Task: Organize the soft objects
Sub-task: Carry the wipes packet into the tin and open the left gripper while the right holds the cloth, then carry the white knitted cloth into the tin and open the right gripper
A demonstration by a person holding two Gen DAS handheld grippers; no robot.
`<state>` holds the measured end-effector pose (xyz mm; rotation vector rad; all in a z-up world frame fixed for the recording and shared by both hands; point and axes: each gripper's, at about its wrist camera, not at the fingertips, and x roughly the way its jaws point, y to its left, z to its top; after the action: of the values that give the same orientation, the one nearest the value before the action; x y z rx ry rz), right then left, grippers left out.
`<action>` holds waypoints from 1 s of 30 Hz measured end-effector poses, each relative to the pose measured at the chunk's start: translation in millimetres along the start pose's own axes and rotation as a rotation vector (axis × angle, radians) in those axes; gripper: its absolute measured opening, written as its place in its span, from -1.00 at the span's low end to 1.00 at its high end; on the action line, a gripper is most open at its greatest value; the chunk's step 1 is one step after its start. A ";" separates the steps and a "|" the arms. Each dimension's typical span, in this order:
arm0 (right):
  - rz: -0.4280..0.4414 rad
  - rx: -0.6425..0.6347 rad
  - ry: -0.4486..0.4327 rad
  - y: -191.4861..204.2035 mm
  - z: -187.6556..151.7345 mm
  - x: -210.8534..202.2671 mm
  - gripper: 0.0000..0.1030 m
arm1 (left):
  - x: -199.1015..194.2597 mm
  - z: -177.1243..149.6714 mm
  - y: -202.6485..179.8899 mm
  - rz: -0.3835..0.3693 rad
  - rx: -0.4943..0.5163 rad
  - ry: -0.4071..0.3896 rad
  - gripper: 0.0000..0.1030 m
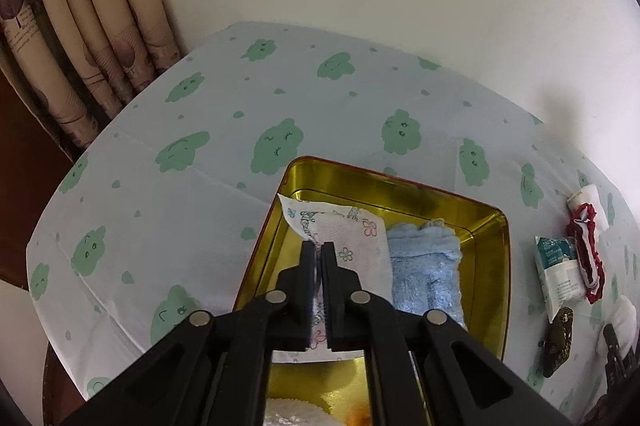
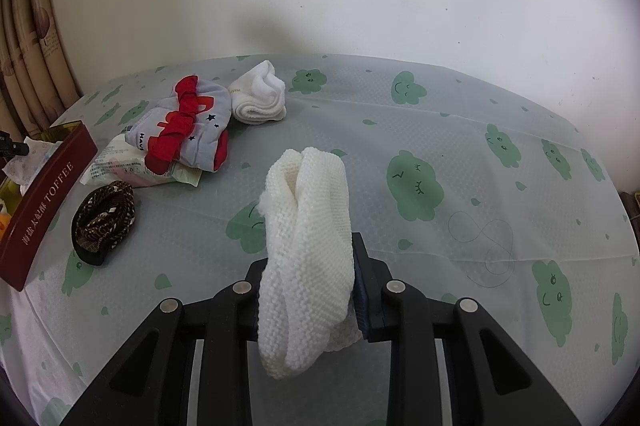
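Right wrist: "TOFFEE" on tin (image 2: pixel 48 202)

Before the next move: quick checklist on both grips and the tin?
1. Left gripper shut on white floral-print packet: ok.
2. Packet inside gold metal tin: ok, though it leans on the tin's left wall.
3. Right gripper holds white knitted cloth: ok.
4. Free floor in tin for the cloth: cannot tell; folded blue towel fills the middle.
5. Cloth clear of the table: cannot tell.
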<state>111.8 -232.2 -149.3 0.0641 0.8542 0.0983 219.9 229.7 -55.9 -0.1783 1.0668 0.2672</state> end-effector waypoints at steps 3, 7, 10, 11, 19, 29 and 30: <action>0.002 0.001 0.000 -0.4 -0.6 0.4 -0.50 | 0.4 -0.2 3.4 0.001 -0.017 0.008 -0.76; 0.000 -0.001 0.003 -0.1 -0.5 0.6 -0.49 | -4.3 -2.2 5.5 -0.004 -0.017 0.003 -0.59; -0.003 -0.002 0.004 -0.2 -1.7 0.6 -0.49 | -14.8 -4.6 4.0 -0.002 0.002 -0.031 -0.41; -0.003 -0.003 0.004 0.2 -1.3 1.1 -0.49 | -18.9 -5.6 2.9 0.003 0.012 -0.044 -0.40; -0.010 -0.012 0.008 1.7 -1.3 2.9 -0.49 | -58.8 -24.4 -0.9 0.032 0.058 -0.138 -0.32; -0.042 -0.043 0.010 6.8 -0.8 2.7 -0.50 | -84.5 -74.7 26.1 0.090 0.014 -0.191 -0.25; -0.046 -0.049 0.009 7.8 -1.4 2.2 -0.51 | -87.2 -80.0 31.3 0.110 0.010 -0.204 -0.25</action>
<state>111.7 -224.1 -151.1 -0.0023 0.8617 0.0767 103.7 226.6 -17.4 -0.0811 0.8760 0.3712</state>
